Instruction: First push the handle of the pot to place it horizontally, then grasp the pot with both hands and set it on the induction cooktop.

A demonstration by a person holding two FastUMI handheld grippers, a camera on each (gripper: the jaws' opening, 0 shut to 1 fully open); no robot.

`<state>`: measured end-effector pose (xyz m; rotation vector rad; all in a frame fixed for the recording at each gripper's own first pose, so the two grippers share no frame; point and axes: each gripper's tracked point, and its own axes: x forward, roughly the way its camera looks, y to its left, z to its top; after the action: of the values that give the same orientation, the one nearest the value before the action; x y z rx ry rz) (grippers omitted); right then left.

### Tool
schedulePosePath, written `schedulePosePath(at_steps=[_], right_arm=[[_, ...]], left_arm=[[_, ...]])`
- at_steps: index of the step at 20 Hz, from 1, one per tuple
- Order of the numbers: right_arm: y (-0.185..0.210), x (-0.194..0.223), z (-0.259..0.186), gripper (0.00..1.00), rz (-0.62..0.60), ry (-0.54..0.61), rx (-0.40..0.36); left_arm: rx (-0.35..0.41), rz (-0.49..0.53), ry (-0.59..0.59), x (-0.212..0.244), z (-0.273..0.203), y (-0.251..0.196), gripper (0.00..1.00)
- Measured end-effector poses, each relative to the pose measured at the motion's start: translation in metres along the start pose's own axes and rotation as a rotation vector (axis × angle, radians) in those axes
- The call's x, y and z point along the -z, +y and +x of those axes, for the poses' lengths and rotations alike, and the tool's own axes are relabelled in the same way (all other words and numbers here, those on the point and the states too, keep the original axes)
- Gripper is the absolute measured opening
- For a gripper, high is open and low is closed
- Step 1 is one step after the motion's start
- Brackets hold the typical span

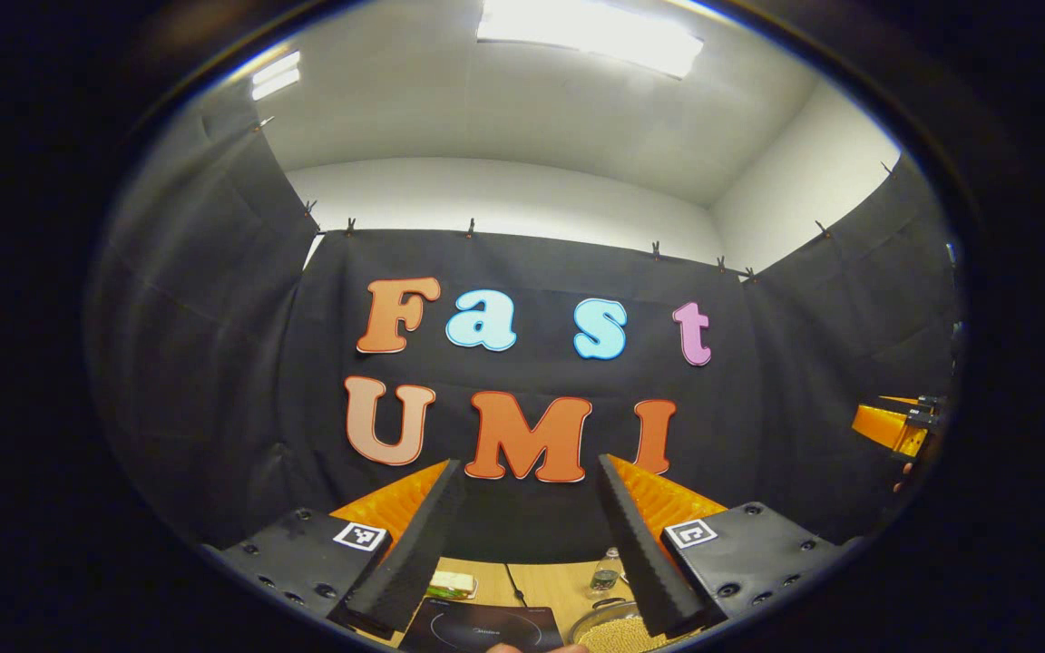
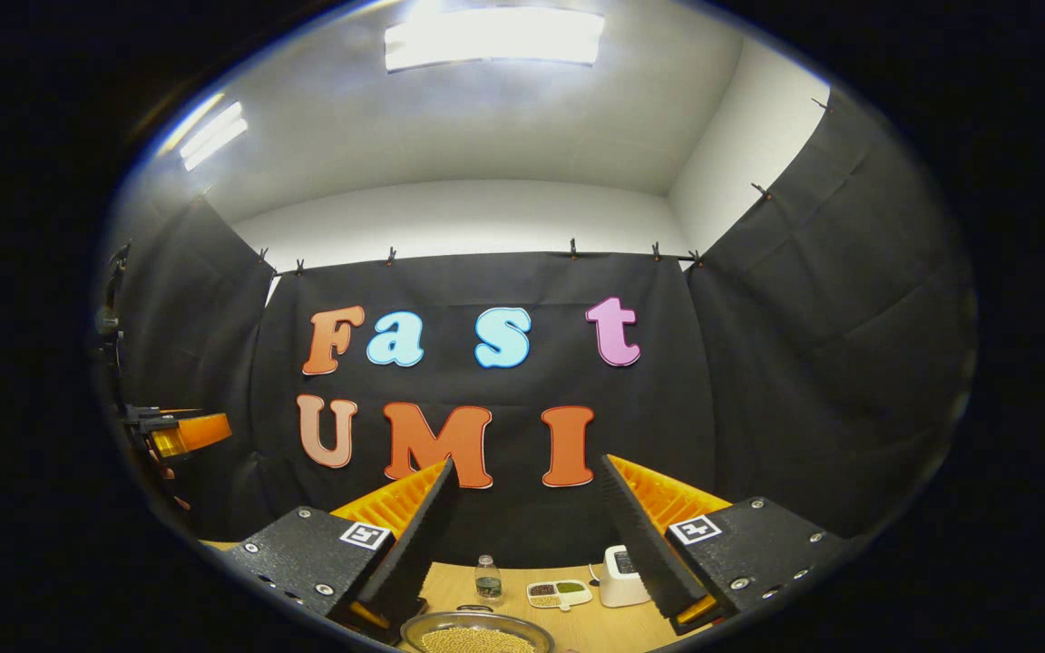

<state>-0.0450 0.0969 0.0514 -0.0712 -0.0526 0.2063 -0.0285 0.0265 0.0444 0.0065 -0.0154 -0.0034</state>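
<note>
Both claws raised, aimed at booth wall.
Bench [image 2: 577, 626] low in frame; cooktop [image 1: 486, 628] bottom centre of left gripper view; pot [image 2: 475, 633] bottom centre; left claw [image 1: 530, 535] and right claw [image 2: 527, 535] apart, empty.

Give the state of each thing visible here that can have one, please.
Left gripper: open, holding nothing, raised above the table.
Right gripper: open, holding nothing.
Round metal pot: uncovered, holding pale yellow grains, untouched.
Flat black induction cooktop: bare on top.
Small clear bottle: upright, capped.
</note>
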Motion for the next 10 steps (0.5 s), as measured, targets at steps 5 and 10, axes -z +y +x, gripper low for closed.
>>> schedulePosePath(at_steps=[5,10], right_arm=[[0.006,0.036,0.01,0.96,0.021,0.065,-0.046],[0.001,0.07,0.012,0.96,0.002,0.122,-0.039]], left_arm=[[-0.015,0.042,-0.001,0.017,0.004,0.002,0.98],[-0.01,0.027,-0.03,0.023,0.009,0.003,0.94]])
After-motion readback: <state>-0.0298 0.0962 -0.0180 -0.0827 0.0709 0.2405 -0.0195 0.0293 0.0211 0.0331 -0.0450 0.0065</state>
